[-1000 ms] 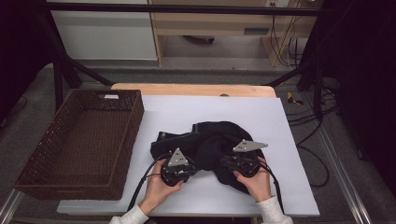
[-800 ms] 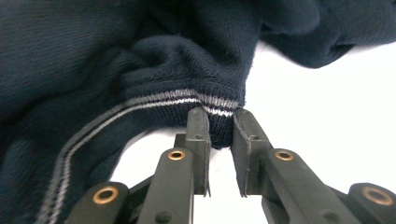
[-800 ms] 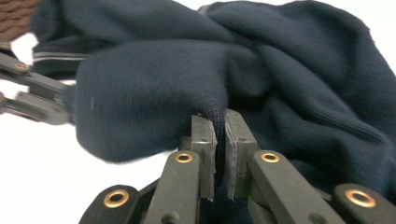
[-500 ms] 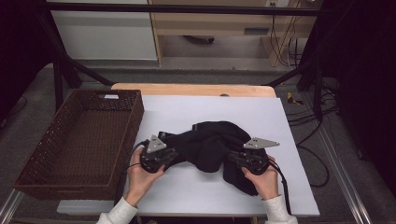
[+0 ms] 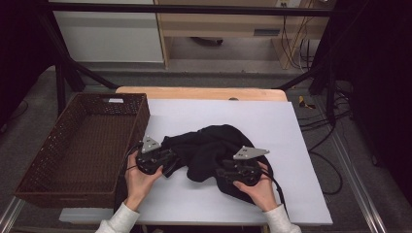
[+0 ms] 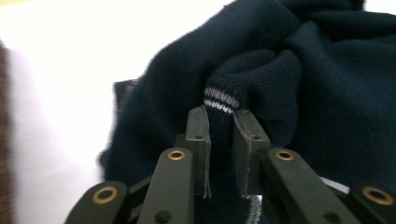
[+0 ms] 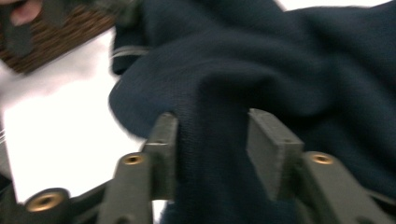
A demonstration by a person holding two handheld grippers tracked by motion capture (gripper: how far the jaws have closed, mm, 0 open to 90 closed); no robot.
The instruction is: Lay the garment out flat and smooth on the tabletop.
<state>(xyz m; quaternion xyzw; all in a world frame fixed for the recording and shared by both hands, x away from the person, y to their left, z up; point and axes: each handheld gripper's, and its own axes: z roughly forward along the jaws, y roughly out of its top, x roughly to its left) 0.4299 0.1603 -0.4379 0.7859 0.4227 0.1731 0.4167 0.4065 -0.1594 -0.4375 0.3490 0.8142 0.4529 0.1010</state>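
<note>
A dark navy sweater [image 5: 209,145] lies crumpled on the white table top [image 5: 272,121]. My left gripper [image 5: 172,158] is at its left edge. In the left gripper view the gripper [image 6: 223,116] is shut on a ribbed cuff with two grey stripes [image 6: 219,98]. My right gripper [image 5: 221,172] is at the sweater's near right side. Its jaws have just been opening. In the right gripper view they [image 7: 212,119] stand apart, with a thick fold of the sweater [image 7: 280,60] still lying between them.
A brown wicker basket [image 5: 143,116] stands at the table's left edge, close beside my left gripper. It also appears at the top left of the right gripper view [image 7: 60,37]. Beyond the wooden far edge [image 5: 204,92] are a frame and cables.
My left gripper has moved left toward the basket, drawing the sweater's cuff out with it. The right gripper's jaws have parted and hardly shifted.
</note>
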